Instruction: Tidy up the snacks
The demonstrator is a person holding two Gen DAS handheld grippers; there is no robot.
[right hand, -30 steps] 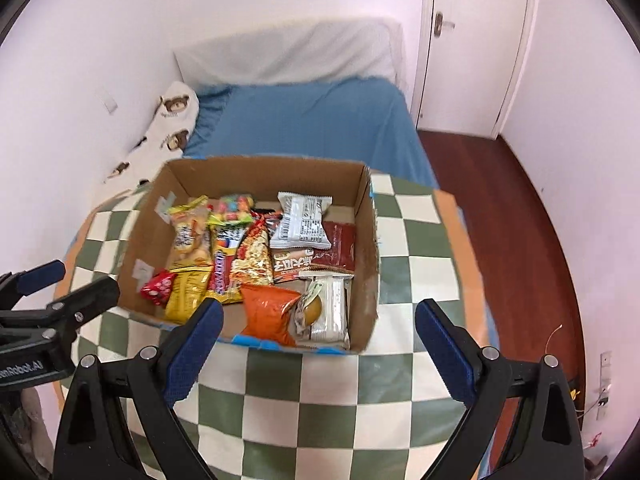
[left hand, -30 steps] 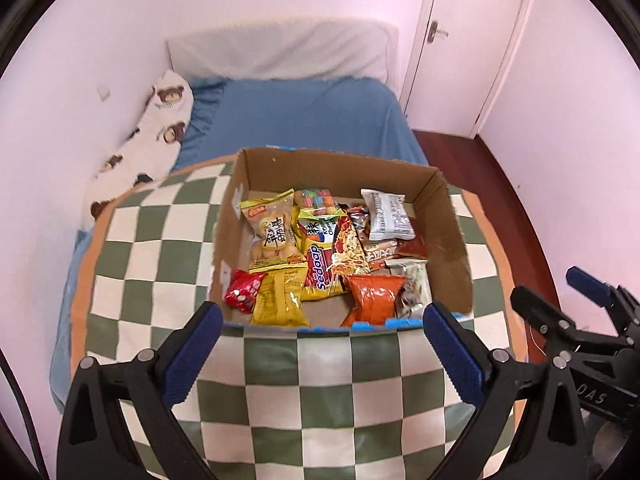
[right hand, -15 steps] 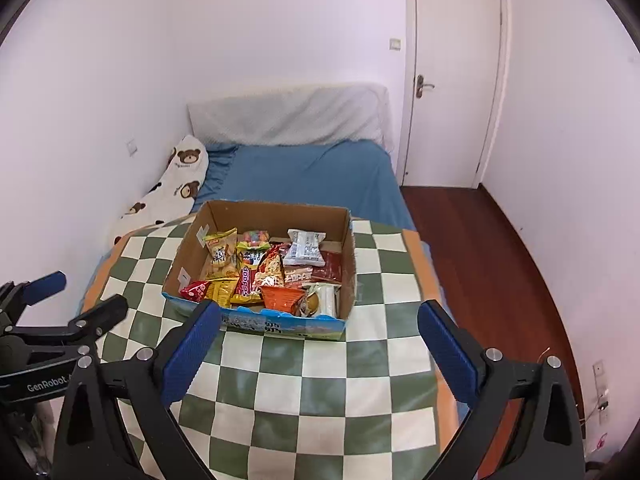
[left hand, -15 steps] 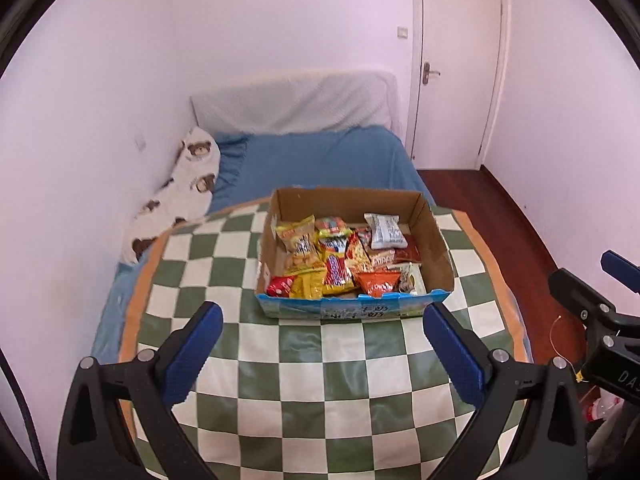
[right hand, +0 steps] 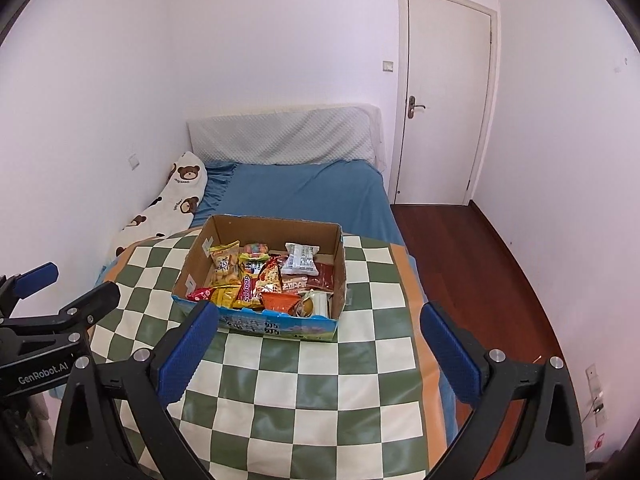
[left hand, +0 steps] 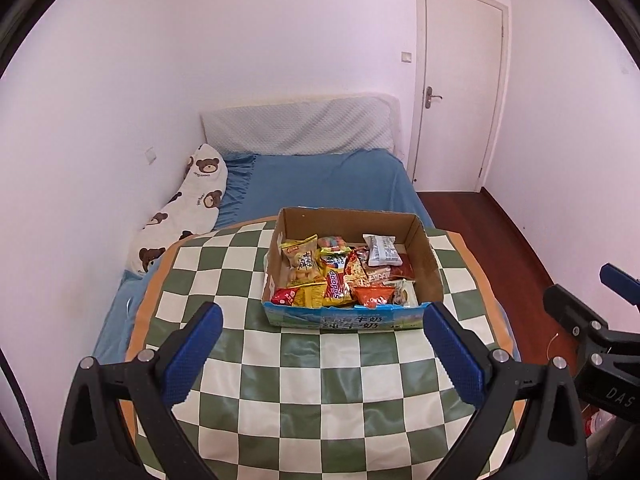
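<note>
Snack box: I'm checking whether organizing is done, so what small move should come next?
Probably none beyond lowering both tools: every snack visible sits inside the cardboard box, none lies on the checkered cloth, and each hand-held gripper is open and empty.

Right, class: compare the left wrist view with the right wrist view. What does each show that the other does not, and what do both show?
Only the left wrist view shows the right gripper from the side, at its right edge, and the left gripper head-on. Only the right wrist view shows the left gripper from the side, at its left edge, the right gripper head-on and a wall socket low on the right. Both show the cardboard box of snack packets on the checked cloth, the blue bed, the bear pillow and the closed white door. Both grippers stand open and empty.
</note>
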